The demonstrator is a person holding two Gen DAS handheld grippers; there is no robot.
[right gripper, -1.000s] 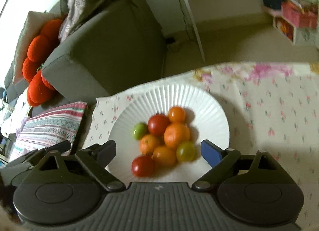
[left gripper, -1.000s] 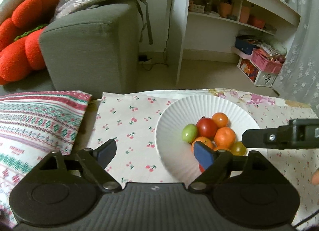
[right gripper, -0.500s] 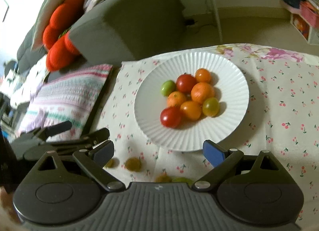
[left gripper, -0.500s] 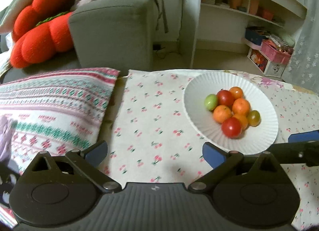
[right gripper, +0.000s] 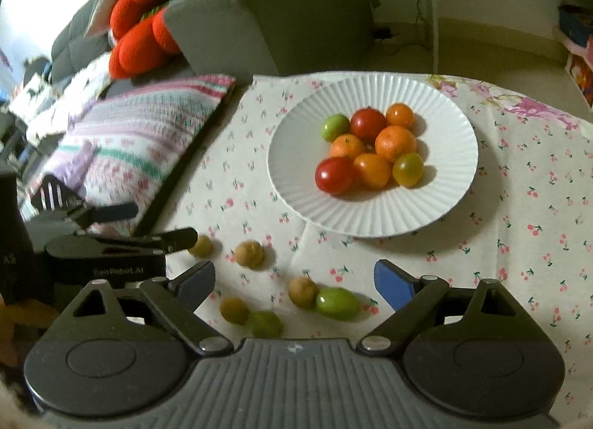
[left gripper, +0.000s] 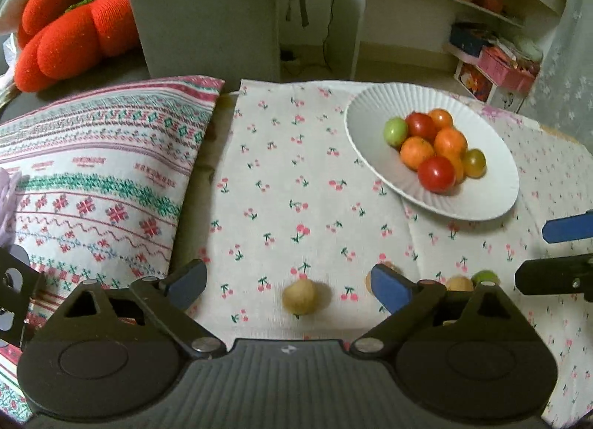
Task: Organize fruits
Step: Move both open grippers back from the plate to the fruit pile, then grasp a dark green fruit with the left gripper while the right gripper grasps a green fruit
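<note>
Both grippers, left [left gripper: 289, 280] and right [right gripper: 296, 277], hang released over a cherry-print cloth [left gripper: 289, 169], their jaws just narrowed, beside a plate [right gripper: 370, 214] near a sofa [right gripper: 278, 14].

We see dim, warm indoor light with soft shadows beside the fruits [right gripper: 367, 151]. Fisheye bends the edges, and the right view's left side blurs.

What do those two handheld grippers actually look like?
Both look alike. The left gripper and right gripper each have a ribbed dark grey body, two round black housings with angled black link arms and silver pivot pins, and blue pads on the fingertips. Pale lettering marks the left gripper's side.
</note>
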